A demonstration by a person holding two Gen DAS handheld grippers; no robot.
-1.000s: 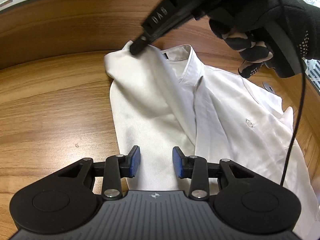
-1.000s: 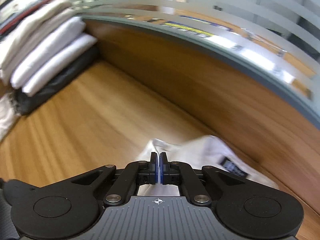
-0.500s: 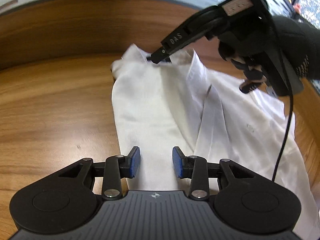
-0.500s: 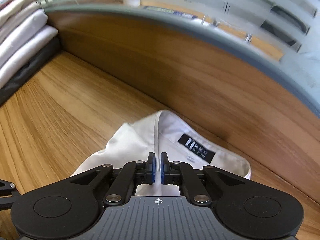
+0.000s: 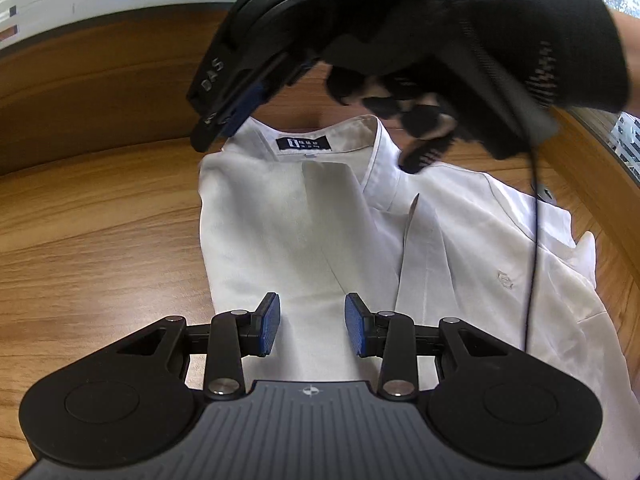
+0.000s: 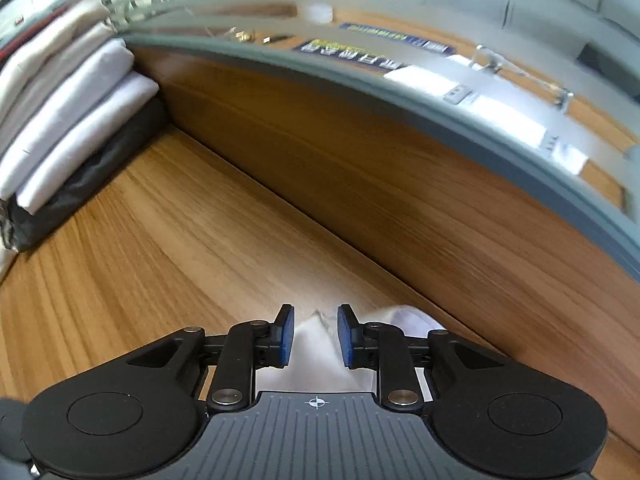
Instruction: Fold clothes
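A white shirt (image 5: 304, 240) lies on the wooden table (image 5: 100, 240), collar at the far end with its black label (image 5: 303, 143) showing. Its left side is folded over onto the front. My left gripper (image 5: 312, 322) hovers open over the lower part of that fold, nothing between its pads. A black-gloved hand (image 5: 460, 40) holds my right gripper (image 5: 216, 128) just above the shirt's left shoulder. In the right wrist view the right gripper (image 6: 316, 334) has its jaws opening, and a peak of white cloth (image 6: 316, 360) lies below the gap, not pinched.
A stack of folded white clothes on a dark one (image 6: 68, 120) stands at the table's far left. A wooden partition (image 6: 360, 184) with a grey rim and frosted glass bounds the back. The right gripper's black cable (image 5: 534, 240) hangs over the shirt's right half.
The right gripper carried the shoulder corner across to the collar, then parted its jaws and let the cloth go. The fold now lies flat. The left gripper has stayed put.
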